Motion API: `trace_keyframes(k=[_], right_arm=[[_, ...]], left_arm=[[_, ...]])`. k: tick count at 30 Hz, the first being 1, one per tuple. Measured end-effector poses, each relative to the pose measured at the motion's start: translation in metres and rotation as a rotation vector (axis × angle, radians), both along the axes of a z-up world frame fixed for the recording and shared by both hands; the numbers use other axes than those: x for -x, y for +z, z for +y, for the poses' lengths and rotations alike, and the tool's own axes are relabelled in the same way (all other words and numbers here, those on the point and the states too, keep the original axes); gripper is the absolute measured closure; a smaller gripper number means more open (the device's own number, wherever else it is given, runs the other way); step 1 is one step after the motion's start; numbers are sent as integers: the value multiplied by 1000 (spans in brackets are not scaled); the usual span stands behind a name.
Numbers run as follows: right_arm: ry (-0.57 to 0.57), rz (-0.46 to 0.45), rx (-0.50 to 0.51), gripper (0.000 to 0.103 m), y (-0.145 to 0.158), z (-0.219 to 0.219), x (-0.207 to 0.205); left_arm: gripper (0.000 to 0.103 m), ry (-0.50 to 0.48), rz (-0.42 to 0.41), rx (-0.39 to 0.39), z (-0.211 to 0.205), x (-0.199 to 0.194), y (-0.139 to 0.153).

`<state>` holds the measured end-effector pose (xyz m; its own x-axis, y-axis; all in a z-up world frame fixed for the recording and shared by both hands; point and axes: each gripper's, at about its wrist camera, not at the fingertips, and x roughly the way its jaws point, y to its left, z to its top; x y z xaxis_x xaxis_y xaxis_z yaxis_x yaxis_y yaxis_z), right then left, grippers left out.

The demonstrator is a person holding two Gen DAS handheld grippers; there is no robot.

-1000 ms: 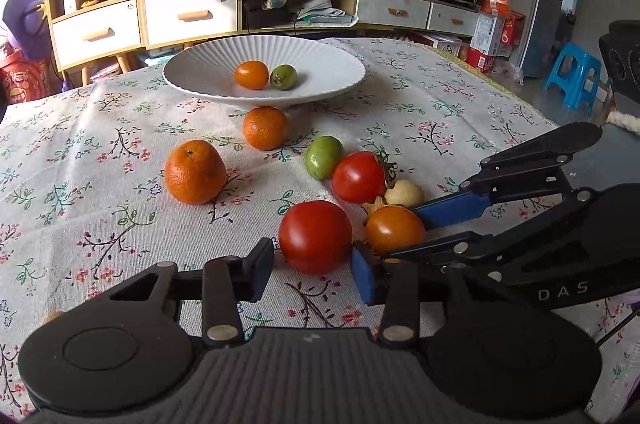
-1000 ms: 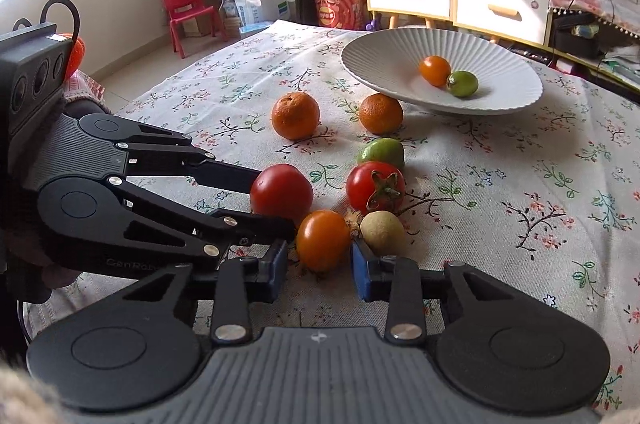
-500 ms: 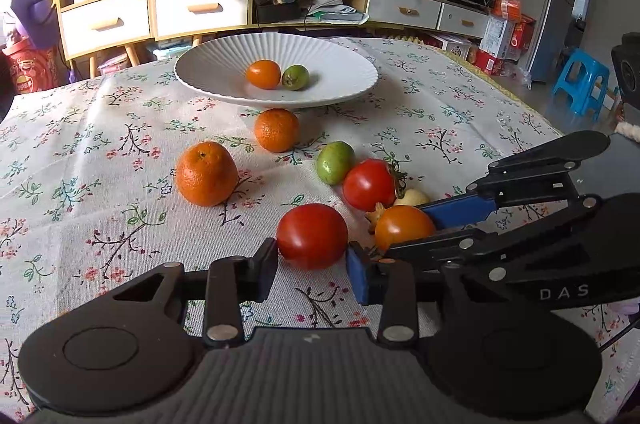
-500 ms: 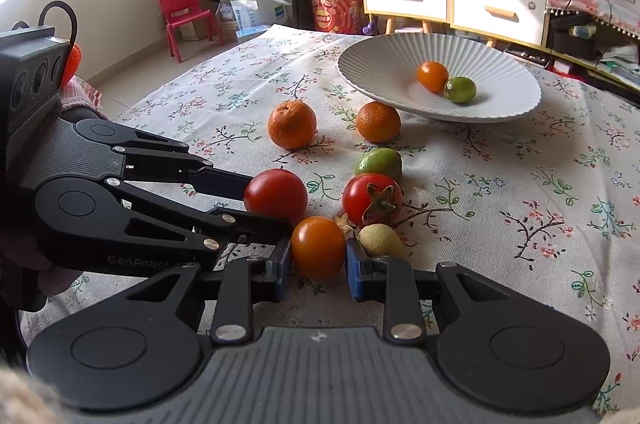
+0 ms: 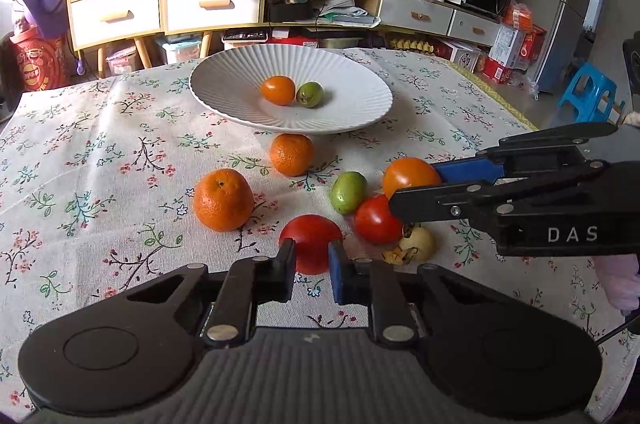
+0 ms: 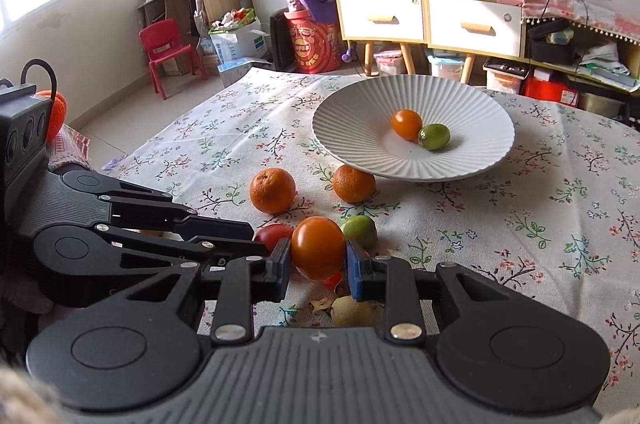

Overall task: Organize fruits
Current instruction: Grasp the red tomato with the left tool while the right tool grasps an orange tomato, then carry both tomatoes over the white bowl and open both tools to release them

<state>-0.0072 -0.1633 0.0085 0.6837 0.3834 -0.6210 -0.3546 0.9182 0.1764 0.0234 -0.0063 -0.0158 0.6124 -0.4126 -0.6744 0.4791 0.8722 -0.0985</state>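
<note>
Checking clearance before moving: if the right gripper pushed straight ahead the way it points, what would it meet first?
Probably the green fruit just beyond the orange tomato held in the right gripper; depth is uncertain.

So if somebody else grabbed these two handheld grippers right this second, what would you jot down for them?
Left gripper: shut on the red tomato, which sits low, at the tablecloth.
Right gripper: shut on the orange tomato, lifted clear of the cloth.
Done: one small orange tomato and one green fruit lie in the white ribbed plate.
Left on the cloth: two mandarins, a green fruit, another red tomato, a pale yellowish fruit.
Next, probably: carry both held tomatoes to the plate.
</note>
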Motion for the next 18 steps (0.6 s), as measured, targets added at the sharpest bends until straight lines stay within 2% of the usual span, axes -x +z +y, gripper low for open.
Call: trace_keyframes(k=[3, 5, 7, 18], right_arm=[[-11, 2, -1, 77, 0, -1, -4], [-12, 4, 2, 77, -1, -1, -4], [-16, 9, 8, 77, -3, -1, -5], [-29, 20, 16, 77, -4, -6, -7]], left_arm=[[83, -13, 9, -3, 2, 3, -5], [70, -23, 11, -6, 3, 6, -9], [66, -23, 8, -14, 2, 6, -11], [65, 10, 22, -2, -7, -9, -16]])
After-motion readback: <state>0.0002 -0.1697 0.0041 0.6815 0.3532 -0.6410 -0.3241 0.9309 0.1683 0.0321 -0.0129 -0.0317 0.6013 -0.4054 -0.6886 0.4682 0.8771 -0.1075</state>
